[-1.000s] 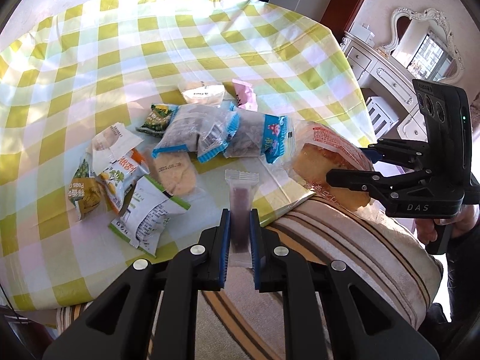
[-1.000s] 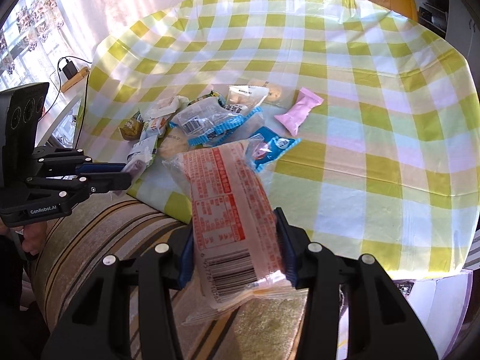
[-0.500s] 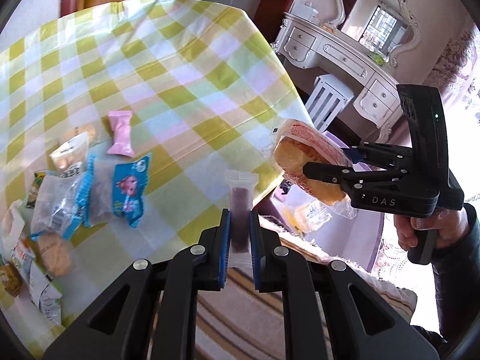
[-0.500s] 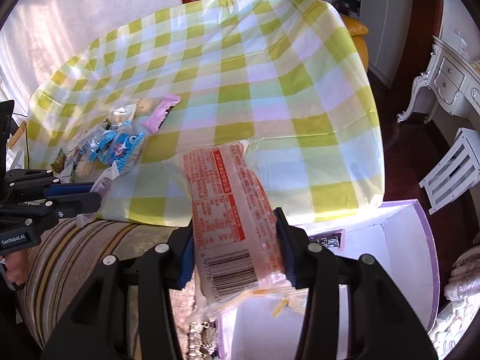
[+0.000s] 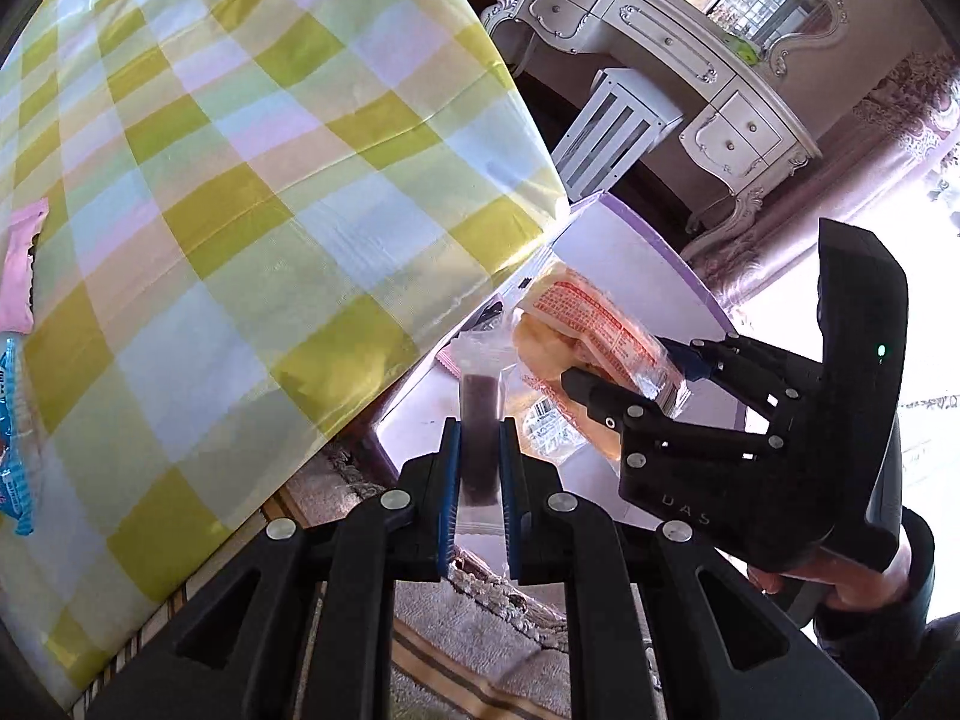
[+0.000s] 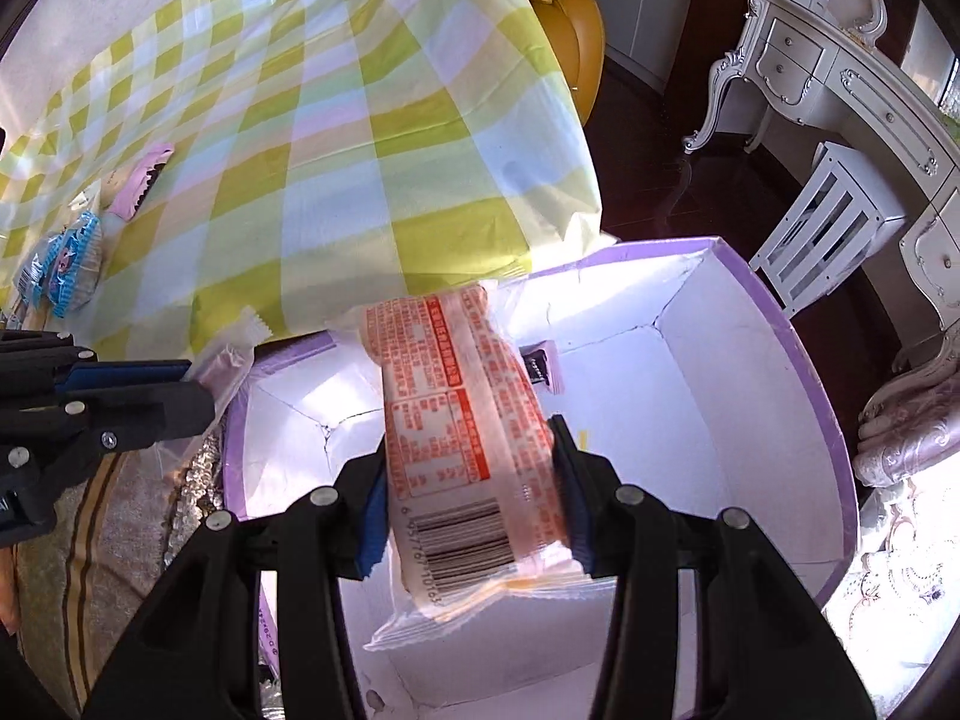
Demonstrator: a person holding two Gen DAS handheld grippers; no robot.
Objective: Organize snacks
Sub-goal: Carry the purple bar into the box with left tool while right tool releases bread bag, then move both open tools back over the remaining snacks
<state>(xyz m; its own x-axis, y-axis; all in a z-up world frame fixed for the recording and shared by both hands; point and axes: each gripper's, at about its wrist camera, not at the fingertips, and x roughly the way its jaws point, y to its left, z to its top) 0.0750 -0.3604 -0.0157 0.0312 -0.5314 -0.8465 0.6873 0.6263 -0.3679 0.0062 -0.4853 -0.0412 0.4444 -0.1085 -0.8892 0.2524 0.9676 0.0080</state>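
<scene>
Hidden: the box floor is mostly washed out by glare; one small dark packet lies against its far wall, print unreadable.
Cut off: the pink wrapper and blue-edged packets sit at the frame's left edge on the checked tablecloth.
Left gripper: pinching a clear sachet with a dark filling, held beside the table edge over the box's near rim.
Right gripper: clamped on the orange-printed bread bag, barcode toward the camera, held above the box's inside.
Changed: half a second ago both grippers hung nearer the table; now the box fills the right view and the snack pile has slid away left.
</scene>
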